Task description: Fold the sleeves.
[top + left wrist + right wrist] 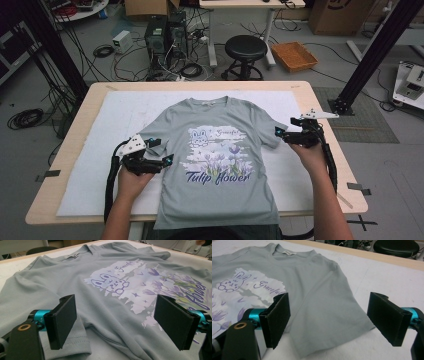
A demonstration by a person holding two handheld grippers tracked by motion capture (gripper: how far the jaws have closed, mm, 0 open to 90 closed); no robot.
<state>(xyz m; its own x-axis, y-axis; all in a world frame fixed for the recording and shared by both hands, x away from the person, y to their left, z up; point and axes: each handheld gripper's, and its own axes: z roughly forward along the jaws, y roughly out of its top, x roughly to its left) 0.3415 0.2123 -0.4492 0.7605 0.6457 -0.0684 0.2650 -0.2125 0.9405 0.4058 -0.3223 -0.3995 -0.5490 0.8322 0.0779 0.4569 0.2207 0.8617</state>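
Two grippers, jaws released | t-shirt (pixel 215 160) flat on white mat (pixel 100 150) | stool (pixel 245 50) beyond table

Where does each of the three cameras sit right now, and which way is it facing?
High view: above the table's near edge, looking forward and down; both forearms, left gripper, right gripper.
Left gripper view: between open jaws, facing the T-shirt's print over one sleeve.
Right gripper view: between open jaws, facing the other sleeve.
Both gripper views share the print.

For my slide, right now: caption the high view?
Open left tongs and right tongs flank a flat grey T-shirt.
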